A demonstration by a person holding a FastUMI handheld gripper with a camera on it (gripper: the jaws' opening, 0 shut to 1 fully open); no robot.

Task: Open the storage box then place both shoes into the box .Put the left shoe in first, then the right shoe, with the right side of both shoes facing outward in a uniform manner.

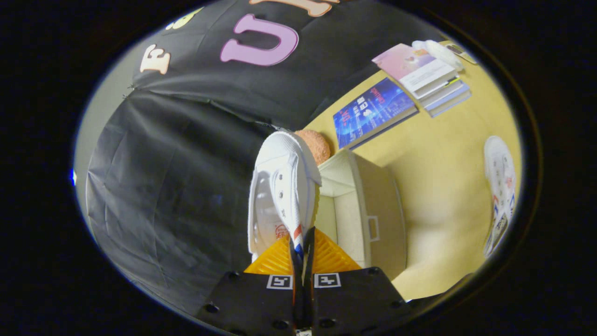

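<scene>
The tool (302,242) is seen with its two fingers drawn nearly together, clamped on the heel edge of a white shoe (280,186), which is held up straight ahead of the fingers with its toe pointing away. Just beyond and to the right of the held shoe, the open storage box (368,196) is seen on the yellow counter (443,163), its pale inside exposed and a handle slot visible on its near wall. A round brown object (317,143) is partly hidden behind the shoe's toe, at the box's far corner. Well to the right of the tool, the second white shoe (500,186) is lying on the counter. Farther off, a blue book (371,112) is laid flat, and beyond it a stack of books (426,77) is seen.
</scene>
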